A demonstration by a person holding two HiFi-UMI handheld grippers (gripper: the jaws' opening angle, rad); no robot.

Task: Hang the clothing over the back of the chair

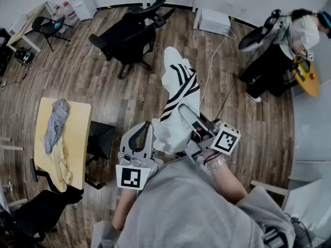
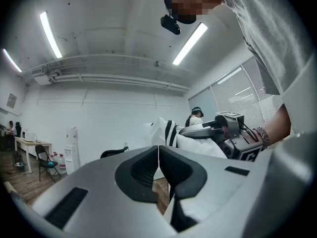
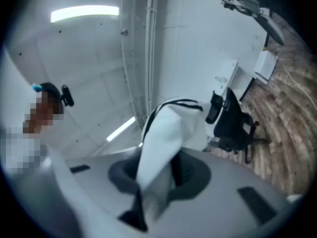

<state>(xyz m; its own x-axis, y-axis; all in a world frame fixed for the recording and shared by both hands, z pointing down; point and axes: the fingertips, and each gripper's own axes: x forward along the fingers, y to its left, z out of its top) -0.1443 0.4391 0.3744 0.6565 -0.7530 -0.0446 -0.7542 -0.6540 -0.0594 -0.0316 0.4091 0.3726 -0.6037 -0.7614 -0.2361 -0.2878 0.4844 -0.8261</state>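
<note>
A white garment with black stripes (image 1: 178, 84) is held up in front of the person, above the floor. My right gripper (image 1: 185, 112) is shut on it, and the cloth (image 3: 163, 133) runs out between the dark pads (image 3: 156, 170). My left gripper (image 1: 145, 126) sits beside the garment's lower left edge. Its pads (image 2: 158, 162) meet in a thin line with no cloth showing between them. A black office chair (image 1: 129, 35) stands beyond the garment, also in the right gripper view (image 3: 235, 120).
A wooden table (image 1: 77, 138) at the left carries grey and yellow clothes (image 1: 56, 123), with a black stool (image 1: 101, 138) beside it. Another person (image 1: 284, 50) stands at the upper right. A cable (image 1: 212, 66) crosses the wood floor towards a white box (image 1: 214, 20).
</note>
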